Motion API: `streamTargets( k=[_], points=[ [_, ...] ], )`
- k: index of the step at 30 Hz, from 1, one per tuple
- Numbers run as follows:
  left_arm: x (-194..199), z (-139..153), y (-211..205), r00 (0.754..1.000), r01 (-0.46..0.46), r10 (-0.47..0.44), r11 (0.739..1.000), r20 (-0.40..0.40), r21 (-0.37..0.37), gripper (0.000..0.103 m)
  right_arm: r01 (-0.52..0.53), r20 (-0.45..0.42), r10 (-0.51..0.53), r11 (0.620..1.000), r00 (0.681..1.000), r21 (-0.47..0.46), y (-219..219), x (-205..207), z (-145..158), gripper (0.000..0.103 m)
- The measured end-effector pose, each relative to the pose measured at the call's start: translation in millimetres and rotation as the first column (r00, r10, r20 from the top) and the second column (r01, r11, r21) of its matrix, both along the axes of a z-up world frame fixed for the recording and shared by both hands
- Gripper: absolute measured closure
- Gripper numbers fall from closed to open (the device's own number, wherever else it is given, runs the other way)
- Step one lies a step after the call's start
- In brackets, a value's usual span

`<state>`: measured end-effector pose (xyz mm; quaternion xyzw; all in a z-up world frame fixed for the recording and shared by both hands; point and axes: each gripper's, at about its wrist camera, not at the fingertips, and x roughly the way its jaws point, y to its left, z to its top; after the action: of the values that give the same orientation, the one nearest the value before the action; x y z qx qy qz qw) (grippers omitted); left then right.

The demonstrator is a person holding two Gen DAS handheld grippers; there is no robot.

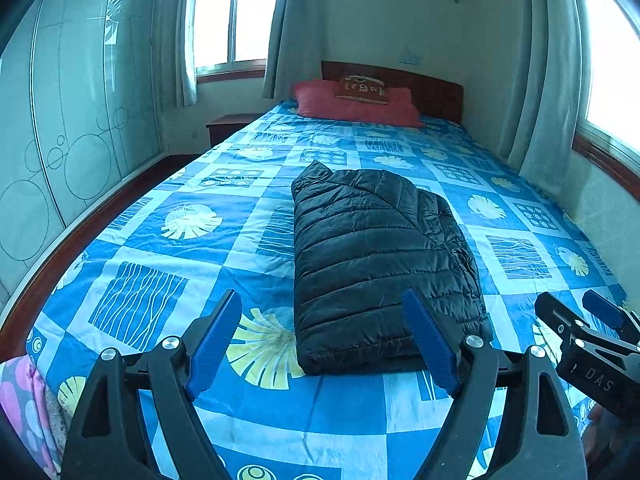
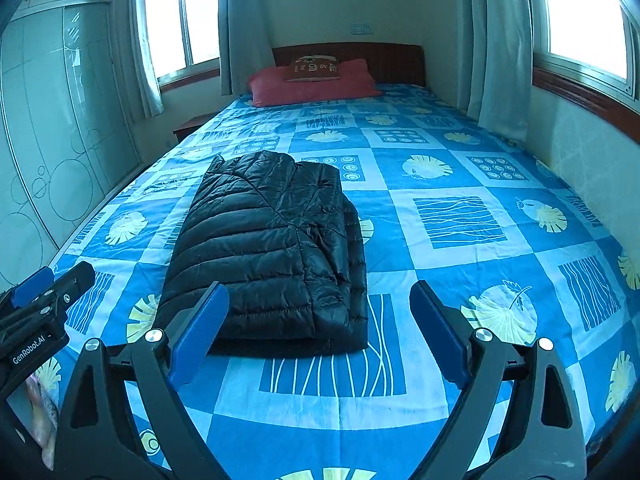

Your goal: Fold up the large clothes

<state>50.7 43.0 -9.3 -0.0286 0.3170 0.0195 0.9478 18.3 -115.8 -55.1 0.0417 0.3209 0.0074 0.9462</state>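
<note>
Both wrist cameras look from the bed's [image 1: 192, 256] foot toward the headboard [image 2: 384, 60], angled downward. Both views share the folded jacket [image 1: 376, 264], close ahead.

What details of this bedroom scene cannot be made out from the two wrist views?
- Black puffer jacket: sleeves and zip, tucked inside the fold, both views.
- Small cushion: its lettering, too small to read.
- Pink patterned cloth: cut off by the left wrist view's edge.
- Right gripper: handle and hand, below the frame.
</note>
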Motion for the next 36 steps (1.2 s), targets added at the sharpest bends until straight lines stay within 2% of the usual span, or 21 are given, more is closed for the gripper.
streamTargets(
  k=[36],
  points=[
    [-2.8, -2.8, -2.0, 1.000, 0.003, -0.003, 1.000, -0.005, -0.005, 0.021, -0.005, 0.006, 0.005, 1.000, 1.000, 0.003, 5.7, 0.2, 1.1, 0.011]
  ],
)
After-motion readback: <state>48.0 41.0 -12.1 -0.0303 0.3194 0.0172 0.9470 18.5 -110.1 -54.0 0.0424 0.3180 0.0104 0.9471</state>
